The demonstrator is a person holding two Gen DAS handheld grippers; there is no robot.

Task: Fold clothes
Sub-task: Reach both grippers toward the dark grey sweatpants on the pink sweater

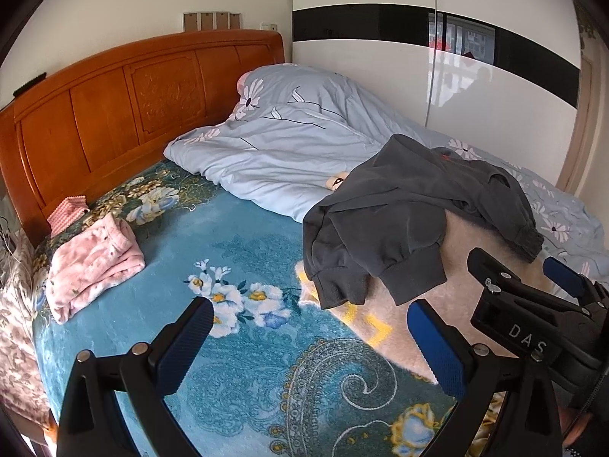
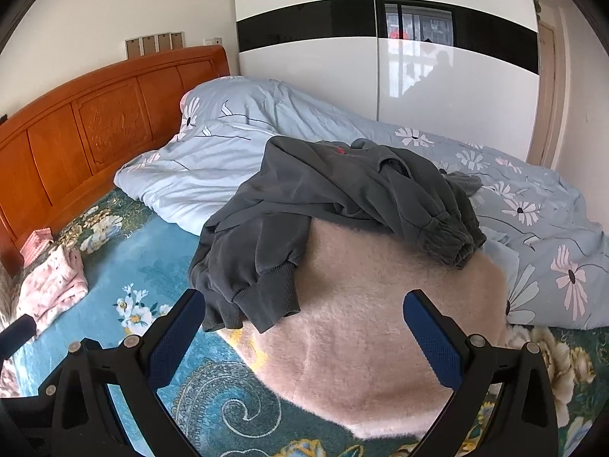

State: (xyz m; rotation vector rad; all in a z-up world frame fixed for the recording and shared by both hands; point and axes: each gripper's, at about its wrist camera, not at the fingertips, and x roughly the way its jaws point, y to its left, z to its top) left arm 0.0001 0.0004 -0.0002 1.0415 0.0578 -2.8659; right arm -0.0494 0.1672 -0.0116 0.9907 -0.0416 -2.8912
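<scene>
A crumpled dark grey garment [image 2: 327, 221] lies at the centre of the right wrist view, draped over a fuzzy pale pink garment [image 2: 365, 342] on the bed [image 1: 247, 228]. A folded pink garment [image 1: 91, 262] sits at left near the wooden headboard [image 1: 114, 114], and a light blue floral duvet [image 2: 495, 198] lies bunched behind. The left gripper [image 1: 310, 346] and right gripper [image 2: 304, 339] hover at the lower edge, jaws wide apart and empty.

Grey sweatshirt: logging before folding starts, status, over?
Left gripper, right gripper open, empty. Grey sweatshirt crumpled, untouched, on pink blanket. Nothing blocking.
</scene>
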